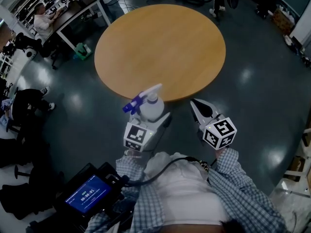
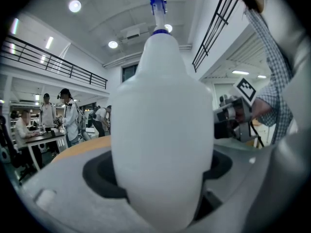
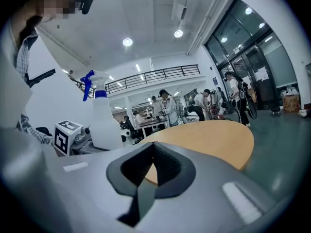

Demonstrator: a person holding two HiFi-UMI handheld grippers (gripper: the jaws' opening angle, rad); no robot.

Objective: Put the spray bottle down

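Observation:
A white spray bottle (image 1: 150,108) with a blue trigger head is held upright in my left gripper (image 1: 155,116), just short of the near edge of the round wooden table (image 1: 160,42). In the left gripper view the bottle (image 2: 160,125) fills the middle, with the jaws shut against its two sides. My right gripper (image 1: 194,103) hovers to the right of the bottle, also off the table's near edge, shut with nothing in it. In the right gripper view its pads (image 3: 165,161) meet, the bottle (image 3: 104,118) stands at left, and the table (image 3: 214,137) lies ahead.
The table top is bare wood. A desk with seated people (image 1: 48,18) stands at the far left, with a green object (image 1: 82,51) on the floor beside it. A device with a blue screen (image 1: 90,194) hangs at the person's waist. Dark glossy floor surrounds the table.

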